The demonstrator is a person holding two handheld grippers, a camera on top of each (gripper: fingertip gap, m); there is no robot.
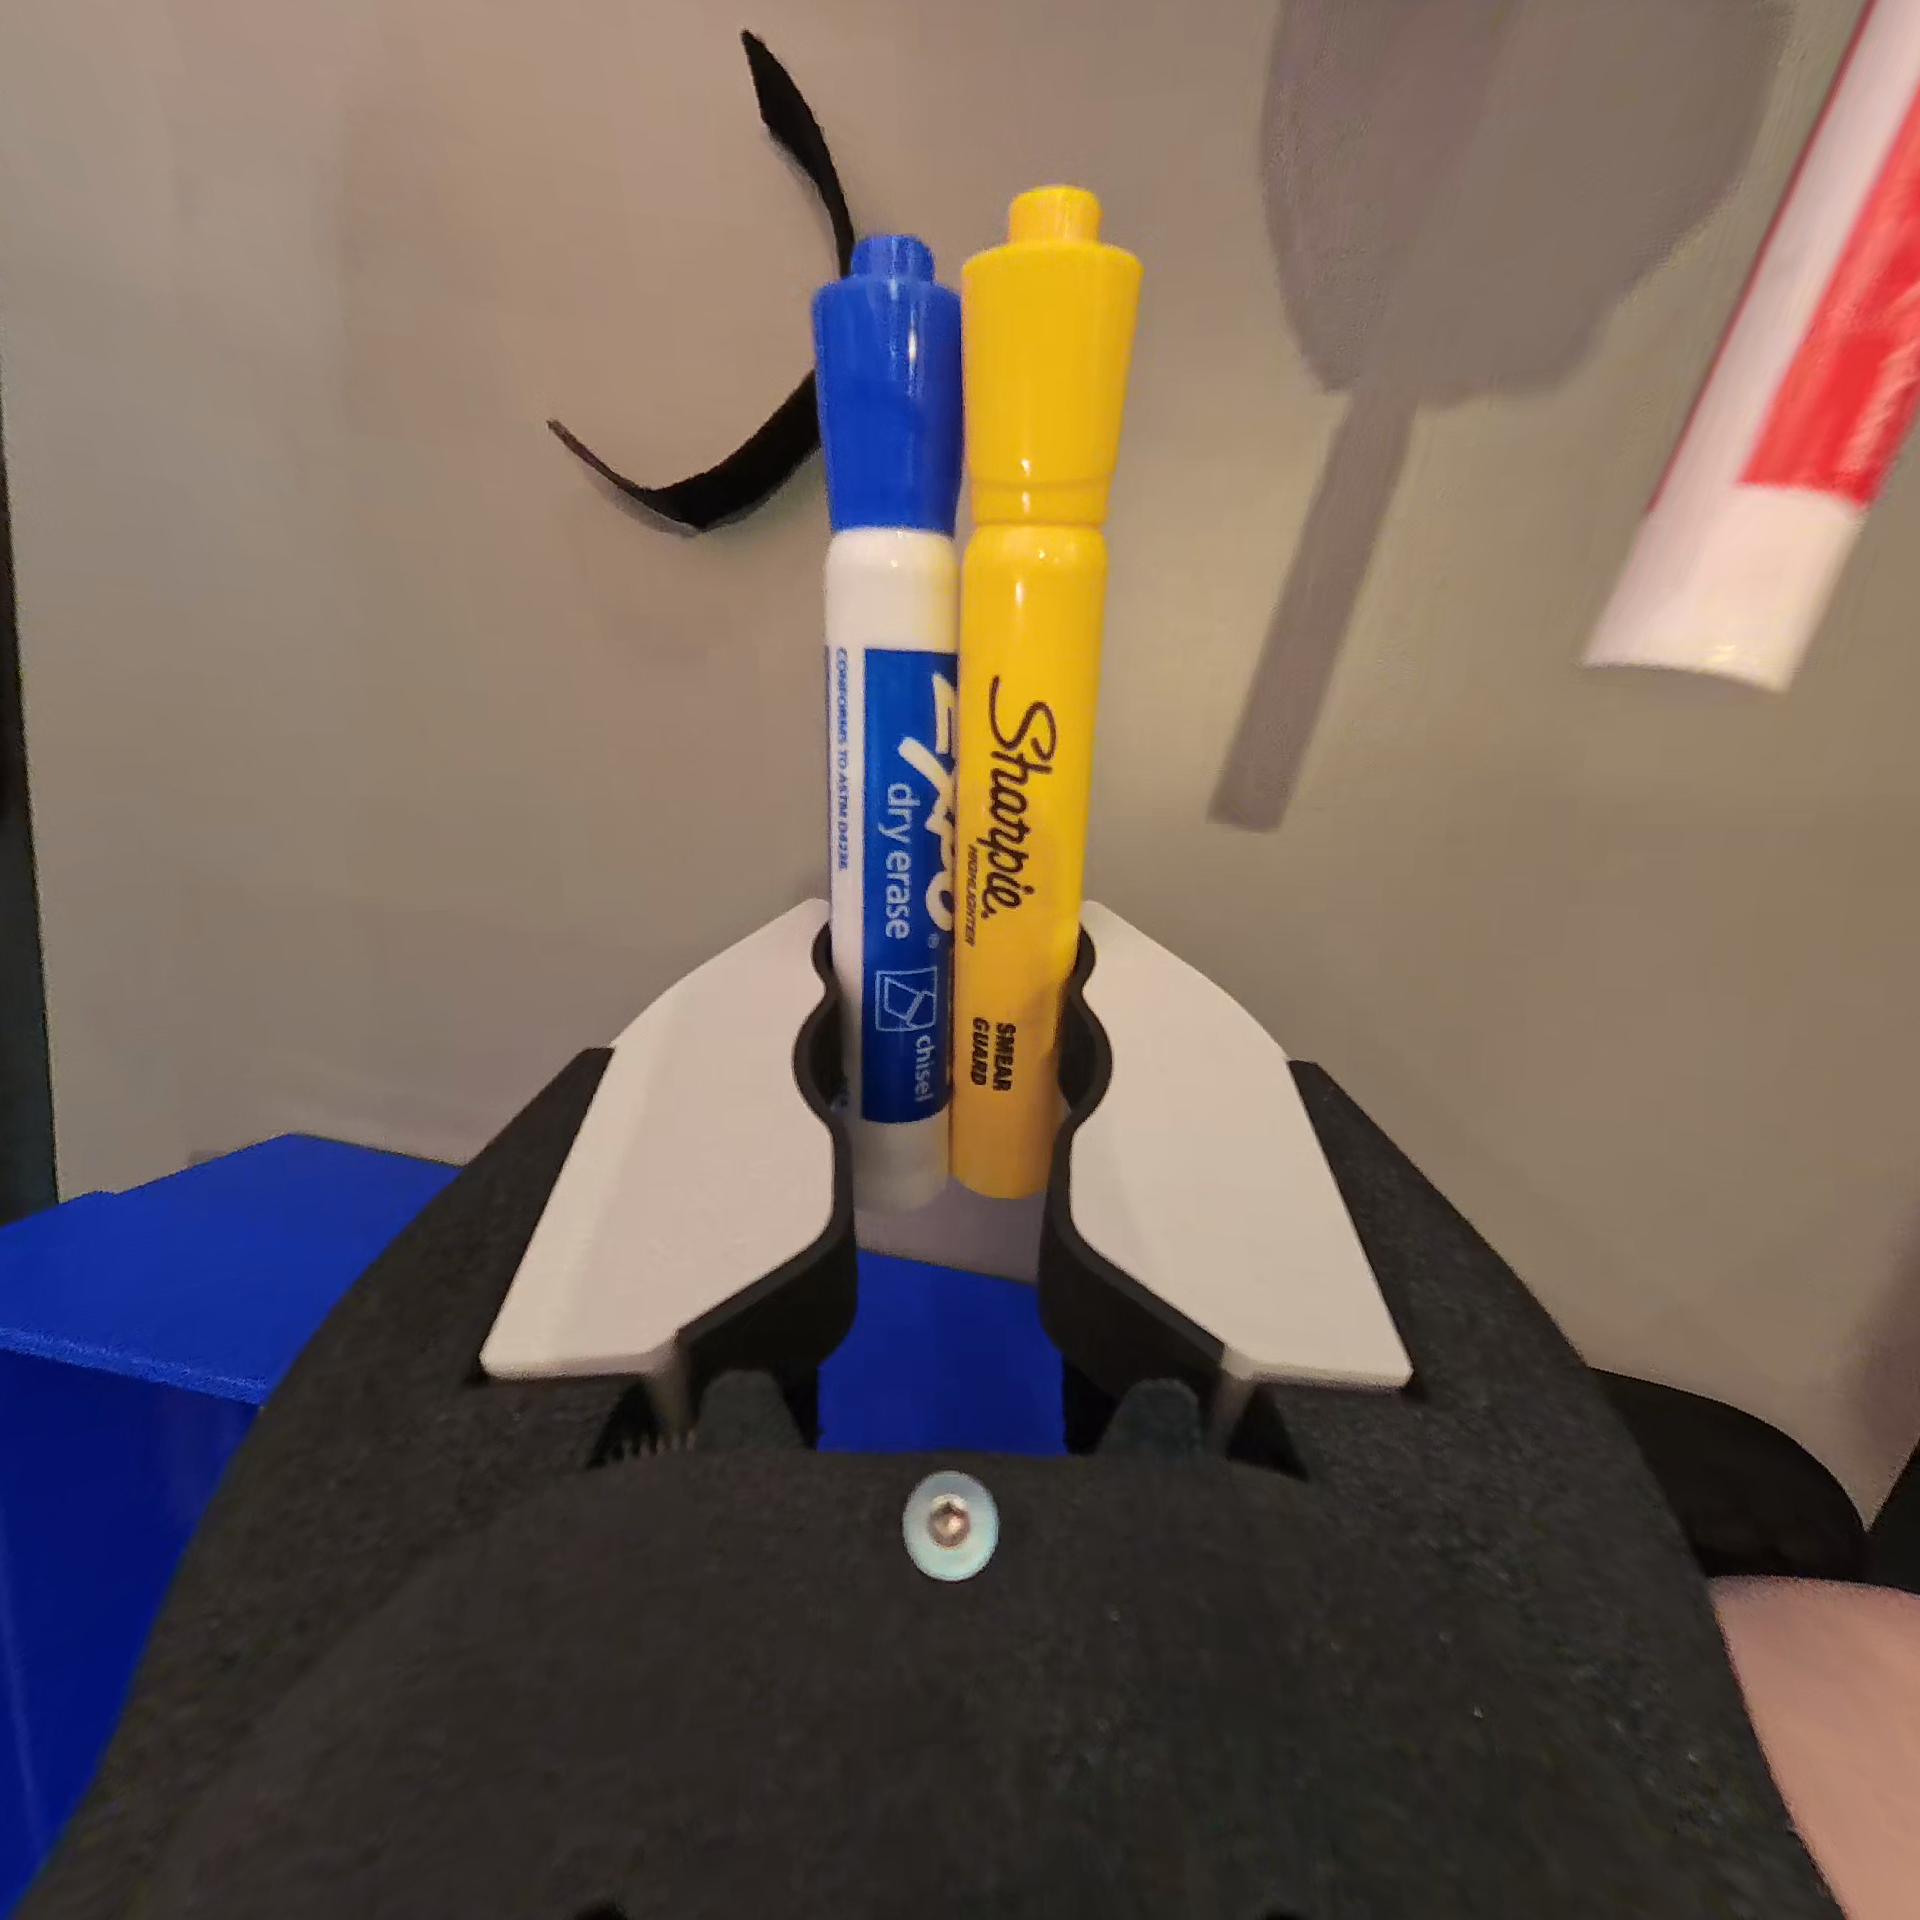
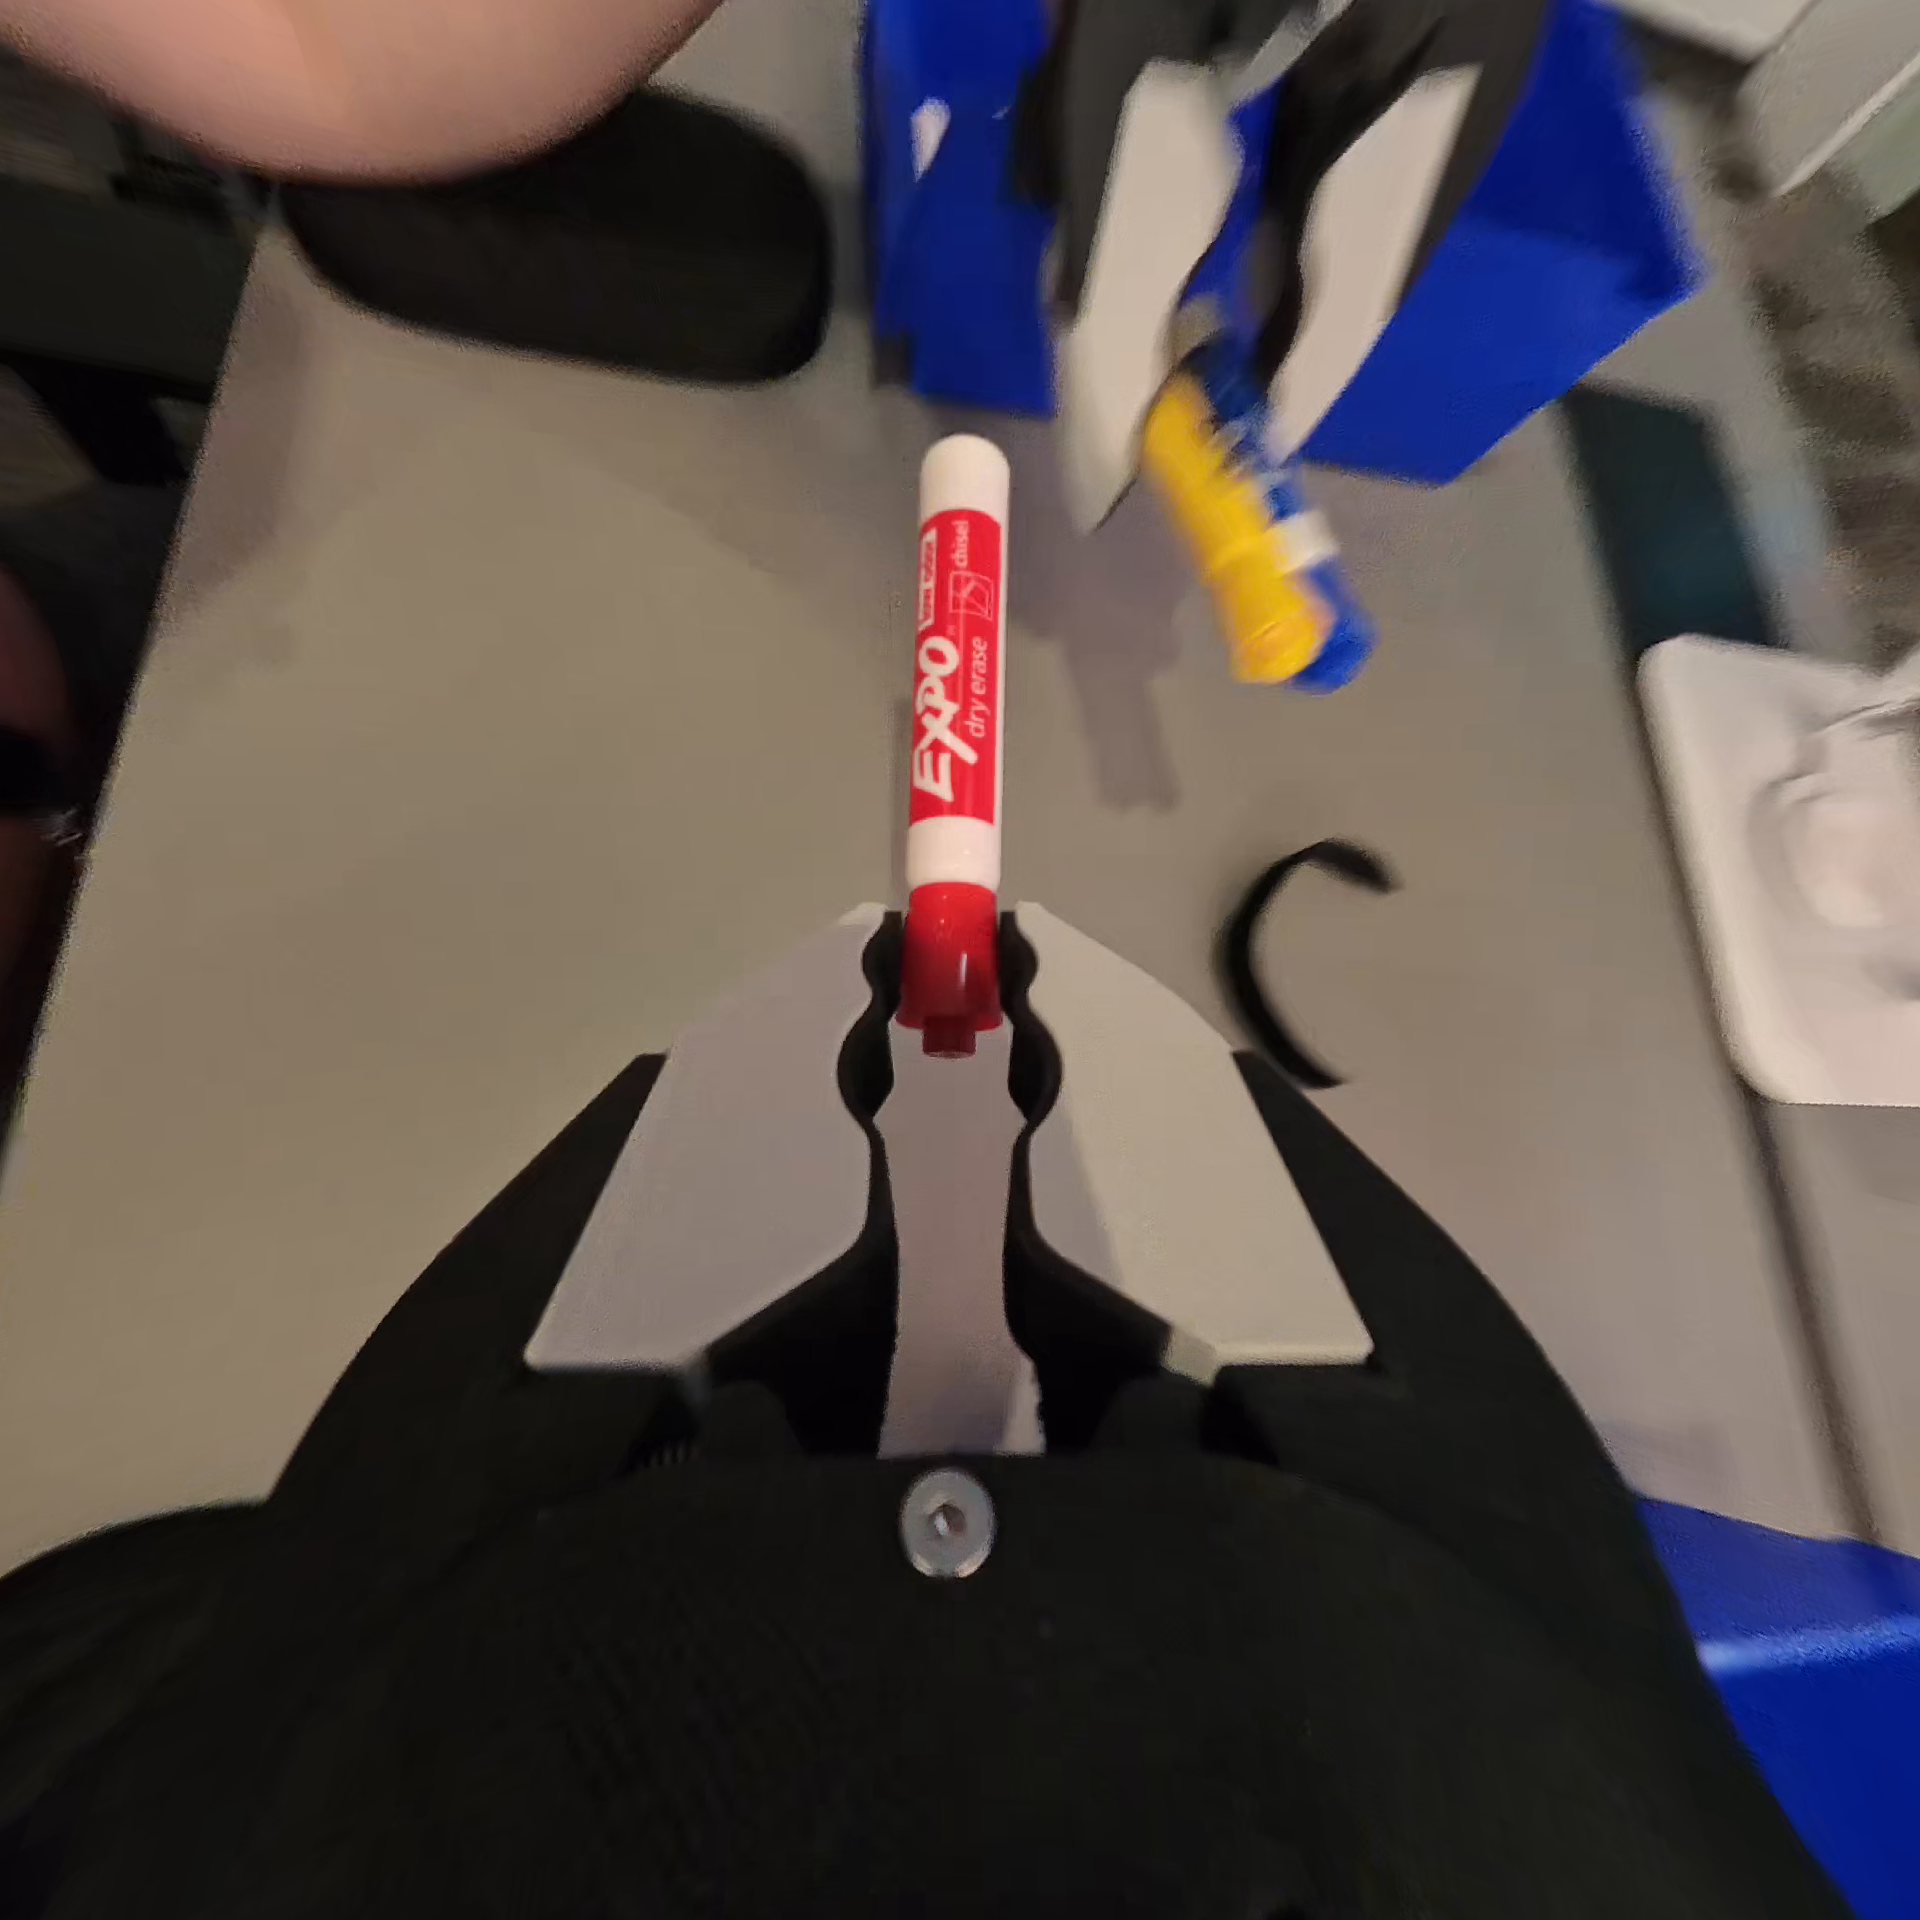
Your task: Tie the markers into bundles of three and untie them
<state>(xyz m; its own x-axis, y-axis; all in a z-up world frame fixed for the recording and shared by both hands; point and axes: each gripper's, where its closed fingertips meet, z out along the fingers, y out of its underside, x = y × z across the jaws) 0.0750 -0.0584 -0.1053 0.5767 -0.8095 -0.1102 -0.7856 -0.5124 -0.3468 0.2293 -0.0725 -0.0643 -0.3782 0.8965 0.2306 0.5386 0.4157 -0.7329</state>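
Grey tabletop [image 2: 520, 727] fills both views, with a black strap [image 2: 1278, 956] curled on it at centre right. At frame centre the left gripper [image 1: 951, 956] clamps a blue marker [image 1: 894, 623] and a yellow marker [image 1: 1039, 623] side by side. Mid-frame, the right gripper [image 2: 948, 935] pinches a red marker [image 2: 956, 675] by its cap. Blue bins [image 2: 1507, 312] sit at the upper right.

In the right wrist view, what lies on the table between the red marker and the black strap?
Nothing: the right wrist view shows only bare grey table between the red marker, held in the right gripper, and the curled black strap.
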